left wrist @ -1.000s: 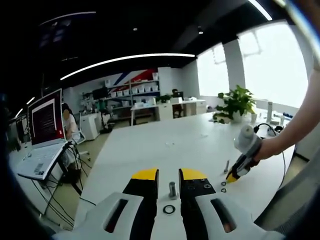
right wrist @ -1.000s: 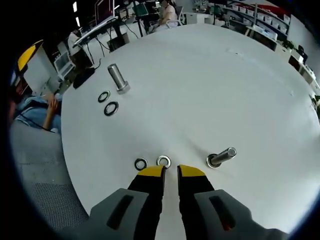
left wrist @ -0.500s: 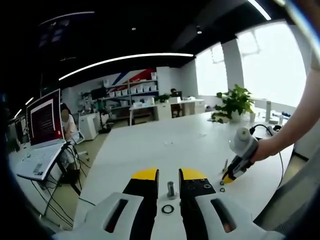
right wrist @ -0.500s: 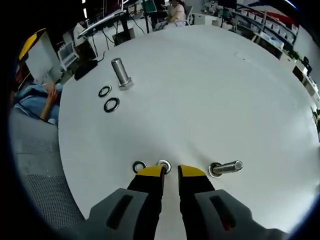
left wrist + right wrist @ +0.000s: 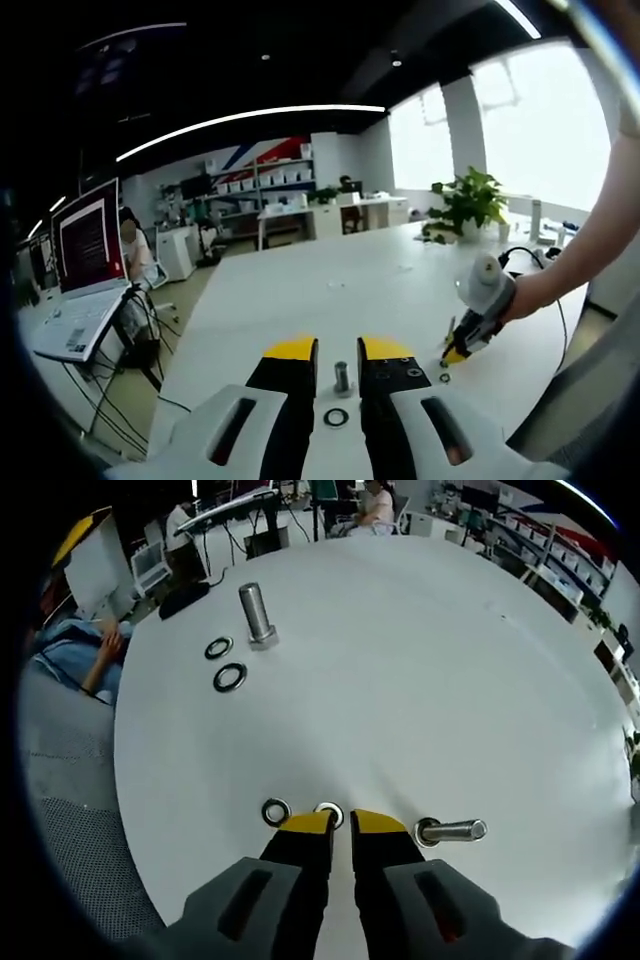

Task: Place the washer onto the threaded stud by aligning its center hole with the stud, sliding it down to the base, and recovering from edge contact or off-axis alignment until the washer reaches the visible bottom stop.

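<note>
On the worktop (image 5: 420, 660) no washer is on a stud yet. Right tongs (image 5: 340, 822), narrow and empty, reach a washer (image 5: 327, 809) beside the stud (image 5: 450, 831); left tongs (image 5: 338, 347), slightly apart, hold nothing.

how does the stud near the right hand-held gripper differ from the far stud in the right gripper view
The near stud sits just right of the right hand-held gripper; the far stud sits across the white table.

In this fisheye view, the near stud points sideways and the far stud points up the picture.

The near stud's washers lie beyond the jaws; the far stud's two rings lie beside it.

Both are silvery, and neither carries a washer.
</note>
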Demonstrator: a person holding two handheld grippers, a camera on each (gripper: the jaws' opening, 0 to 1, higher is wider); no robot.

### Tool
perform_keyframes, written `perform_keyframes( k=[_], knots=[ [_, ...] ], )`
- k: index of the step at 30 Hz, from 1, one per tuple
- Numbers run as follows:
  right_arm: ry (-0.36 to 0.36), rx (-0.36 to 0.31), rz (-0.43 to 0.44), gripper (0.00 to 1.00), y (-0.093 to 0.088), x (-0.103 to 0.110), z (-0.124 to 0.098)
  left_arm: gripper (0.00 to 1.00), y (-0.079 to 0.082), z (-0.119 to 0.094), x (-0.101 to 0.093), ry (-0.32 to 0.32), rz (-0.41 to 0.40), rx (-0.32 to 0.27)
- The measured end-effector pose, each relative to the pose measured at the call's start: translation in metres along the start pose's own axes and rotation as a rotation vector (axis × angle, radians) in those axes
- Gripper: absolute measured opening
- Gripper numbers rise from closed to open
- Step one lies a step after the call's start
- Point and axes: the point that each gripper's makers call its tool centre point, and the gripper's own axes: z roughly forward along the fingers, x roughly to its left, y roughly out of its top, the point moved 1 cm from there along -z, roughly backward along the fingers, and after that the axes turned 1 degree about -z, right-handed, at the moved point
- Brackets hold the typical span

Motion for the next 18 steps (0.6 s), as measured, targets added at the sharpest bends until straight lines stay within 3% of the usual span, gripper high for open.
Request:
perform_keyframes(
  k=[2, 18],
  knots=[
    [0.002, 0.0, -0.037, 0.06, -0.0003, 0.0014, 0.0001, 0.13, -0.0012, 0.0001, 0.0002, 0.002, 0.005, 0.007],
    [0.011, -0.024, -0.023, 0.04, -0.001, 0.0026, -0.0008, 0.13, 0.0005, -0.0007, 0.0018, 0.011, 0.006, 0.002]
  ],
)
